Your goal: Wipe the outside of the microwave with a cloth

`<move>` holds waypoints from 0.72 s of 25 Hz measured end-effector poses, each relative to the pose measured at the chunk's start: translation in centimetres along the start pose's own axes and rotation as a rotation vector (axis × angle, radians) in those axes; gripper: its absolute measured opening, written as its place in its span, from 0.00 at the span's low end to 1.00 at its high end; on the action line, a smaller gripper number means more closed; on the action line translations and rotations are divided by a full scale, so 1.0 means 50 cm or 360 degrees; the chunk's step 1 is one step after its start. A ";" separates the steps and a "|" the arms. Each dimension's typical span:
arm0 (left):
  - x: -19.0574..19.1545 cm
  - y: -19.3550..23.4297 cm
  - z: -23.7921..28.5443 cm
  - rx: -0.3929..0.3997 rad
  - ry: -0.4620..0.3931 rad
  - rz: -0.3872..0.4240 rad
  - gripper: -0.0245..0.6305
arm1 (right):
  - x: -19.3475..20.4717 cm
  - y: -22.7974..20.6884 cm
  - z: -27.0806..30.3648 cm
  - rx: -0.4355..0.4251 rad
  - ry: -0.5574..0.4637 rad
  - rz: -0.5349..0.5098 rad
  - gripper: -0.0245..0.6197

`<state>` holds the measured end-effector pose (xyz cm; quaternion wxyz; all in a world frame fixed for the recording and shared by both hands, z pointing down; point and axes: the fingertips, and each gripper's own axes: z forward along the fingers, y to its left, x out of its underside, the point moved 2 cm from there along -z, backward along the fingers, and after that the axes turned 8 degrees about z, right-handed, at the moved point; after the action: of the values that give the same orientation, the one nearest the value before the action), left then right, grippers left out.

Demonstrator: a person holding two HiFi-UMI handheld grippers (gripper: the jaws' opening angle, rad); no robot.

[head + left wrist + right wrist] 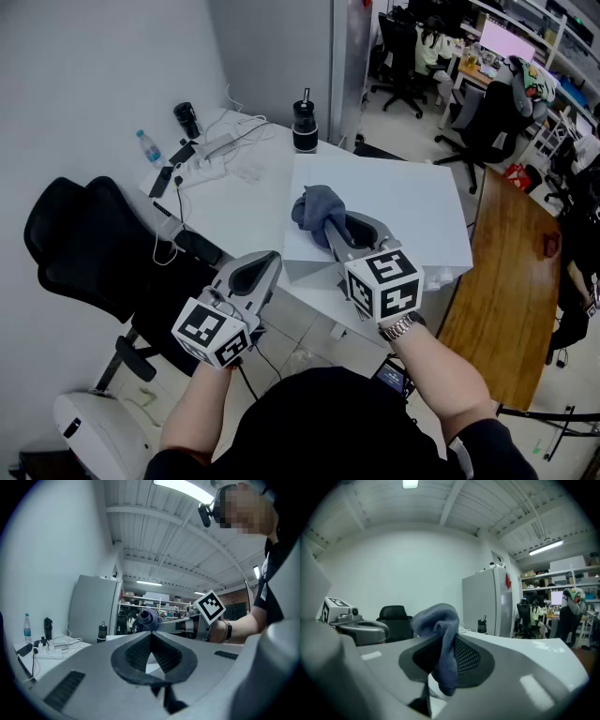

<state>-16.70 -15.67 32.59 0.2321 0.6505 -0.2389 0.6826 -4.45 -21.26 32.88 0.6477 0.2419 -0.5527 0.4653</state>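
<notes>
One white microwave (394, 202) is seen at mid-frame. At its 7 o'clock the left gripper (272, 257) is held clenched on nothing; at 6 o'clock the right gripper (330, 231) is clamped on a grey-blue cloth (317, 208) bunched over the 9 o'clock edge.

Cloth (317, 208) over microwave (403, 202) top (near left edge); flask (305, 125) behind, chair (80, 239) left

The cloth (314, 204) is grey-blue and bunched, pinched between the jaws of the right gripper (328, 228), a tail hanging below them. It sits over the near left part of the white microwave (403, 202), on its flat top.
</notes>
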 end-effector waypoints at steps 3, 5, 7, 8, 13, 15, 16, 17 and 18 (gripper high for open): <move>0.003 0.060 -0.004 -0.0010 0.0002 -0.0007 0.04 | -0.002 0.010 0.068 0.0015 0.0054 -0.0009 0.15; 0.005 0.093 -0.002 -0.0010 0.0003 -0.0012 0.04 | -0.003 0.013 0.107 0.0030 0.0088 -0.0012 0.15; 0.009 0.120 0.003 -0.0001 0.0002 -0.0017 0.04 | -0.001 0.012 0.142 0.0047 0.0126 -0.0018 0.15; 0.011 0.130 0.006 0.0005 0.0003 -0.0020 0.04 | 0.002 0.011 0.158 0.0054 0.0146 -0.0020 0.15; 0.028 0.175 0.022 0.0033 0.0013 -0.0049 0.04 | 0.020 0.002 0.223 0.0082 0.0242 -0.0021 0.15; 0.033 0.192 0.027 0.0038 0.0014 -0.0058 0.04 | 0.027 -0.005 0.244 0.0099 0.0282 -0.0028 0.15; 0.035 0.200 0.030 0.0040 0.0015 -0.0063 0.04 | 0.030 -0.009 0.254 0.0110 0.0306 -0.0034 0.15; 0.038 0.206 0.033 0.0043 0.0016 -0.0068 0.04 | 0.034 -0.013 0.262 0.0123 0.0332 -0.0043 0.15; 0.041 0.211 0.037 0.0047 0.0016 -0.0072 0.04 | 0.039 -0.017 0.270 0.0137 0.0360 -0.0053 0.15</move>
<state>-22.00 -25.03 34.43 0.2390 0.6556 -0.2127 0.6840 -10.43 -32.17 38.55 0.7026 0.2244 -0.4515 0.5021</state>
